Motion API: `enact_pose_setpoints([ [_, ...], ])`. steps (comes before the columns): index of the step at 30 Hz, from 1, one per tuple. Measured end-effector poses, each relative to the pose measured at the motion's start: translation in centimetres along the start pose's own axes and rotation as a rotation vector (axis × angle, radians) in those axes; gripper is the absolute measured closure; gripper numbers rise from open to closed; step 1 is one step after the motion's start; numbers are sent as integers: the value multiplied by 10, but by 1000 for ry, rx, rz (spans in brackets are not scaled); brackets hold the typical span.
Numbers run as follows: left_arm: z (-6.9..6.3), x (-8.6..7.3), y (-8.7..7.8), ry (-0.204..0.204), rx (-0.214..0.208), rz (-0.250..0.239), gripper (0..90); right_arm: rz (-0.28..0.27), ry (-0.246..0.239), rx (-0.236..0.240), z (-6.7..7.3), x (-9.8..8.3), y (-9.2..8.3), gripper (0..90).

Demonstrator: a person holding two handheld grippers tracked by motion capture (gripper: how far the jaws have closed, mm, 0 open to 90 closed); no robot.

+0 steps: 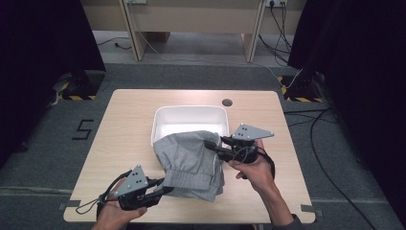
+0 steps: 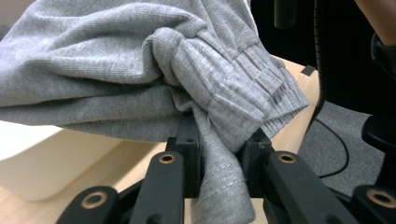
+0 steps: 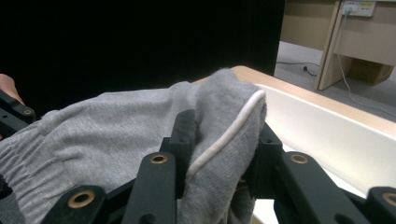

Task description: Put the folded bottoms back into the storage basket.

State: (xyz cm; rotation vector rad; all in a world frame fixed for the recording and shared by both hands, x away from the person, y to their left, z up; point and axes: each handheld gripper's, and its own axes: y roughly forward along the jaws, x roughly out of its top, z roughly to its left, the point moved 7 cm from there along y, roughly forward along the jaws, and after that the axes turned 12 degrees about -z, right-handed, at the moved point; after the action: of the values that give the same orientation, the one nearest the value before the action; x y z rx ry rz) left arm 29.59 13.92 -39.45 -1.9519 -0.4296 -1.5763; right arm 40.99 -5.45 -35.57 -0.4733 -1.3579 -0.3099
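A grey knitted garment [image 1: 191,160] with ribbed cuffs hangs between both grippers, lifted off the wooden table [image 1: 124,129] just in front of a white tub [image 1: 189,117]. My left gripper [image 1: 165,190], near the table's front left, is shut on a fold of the garment [image 2: 219,154] by its ribbed hem. My right gripper [image 1: 209,144], at the garment's right side, is shut on a bunched edge with white piping [image 3: 224,135]. The cloth sags between the two grips and partly drapes over the tub's front rim.
The white tub [image 3: 327,135] stands at the table's middle, its inside partly hidden by the cloth. A round hole [image 1: 227,102] sits in the tabletop behind it. Cables [image 1: 325,158] trail over the grey floor to the right; dark curtains flank both sides.
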Motion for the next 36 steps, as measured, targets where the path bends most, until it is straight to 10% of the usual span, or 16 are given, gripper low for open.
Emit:
enact_pose_setpoints([
  [36, 70, 42, 35, -68, 72, 24, 737, 48, -40, -63, -49, 51, 54, 693],
])
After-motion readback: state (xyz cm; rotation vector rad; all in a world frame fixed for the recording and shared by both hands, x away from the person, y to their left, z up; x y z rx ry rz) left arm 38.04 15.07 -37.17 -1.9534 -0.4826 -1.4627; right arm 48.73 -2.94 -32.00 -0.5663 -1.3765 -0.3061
